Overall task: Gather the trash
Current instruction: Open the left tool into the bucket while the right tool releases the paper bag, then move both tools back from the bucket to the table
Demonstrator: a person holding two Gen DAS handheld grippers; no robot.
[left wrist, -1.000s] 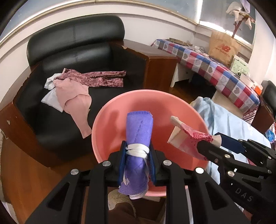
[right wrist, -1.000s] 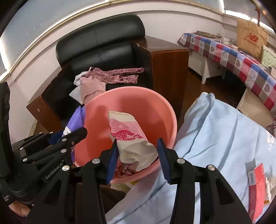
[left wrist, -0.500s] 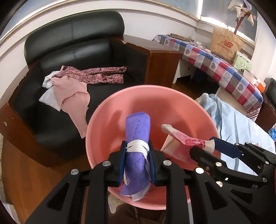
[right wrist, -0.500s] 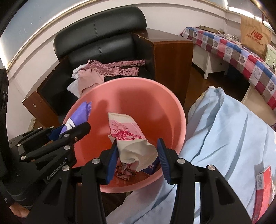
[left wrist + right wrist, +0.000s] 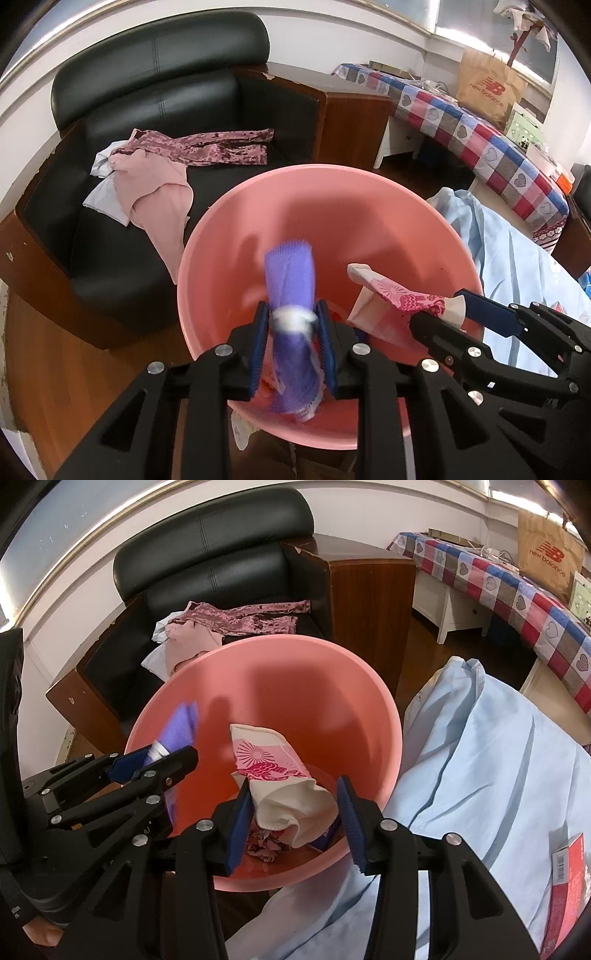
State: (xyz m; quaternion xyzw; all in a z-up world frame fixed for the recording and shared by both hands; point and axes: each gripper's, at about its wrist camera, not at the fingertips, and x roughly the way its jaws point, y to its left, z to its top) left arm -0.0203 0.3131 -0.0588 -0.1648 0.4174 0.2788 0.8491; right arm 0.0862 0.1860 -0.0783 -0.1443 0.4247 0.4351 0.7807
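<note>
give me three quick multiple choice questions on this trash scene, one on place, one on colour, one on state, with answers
1. Where do the clothes lie?
A. on the black armchair
B. in the basin
C. on the checked tablecloth

2. What colour is the basin?
A. blue
B. pink
C. white

3. What is in the left gripper?
A. nothing
B. a red box
C. a purple cloth

Answers:
1. A: they are spread on the black armchair seat.
2. B: its rim and wall are pink.
3. C: the purple cloth sits between the jaws, blurred, over the basin.
</note>
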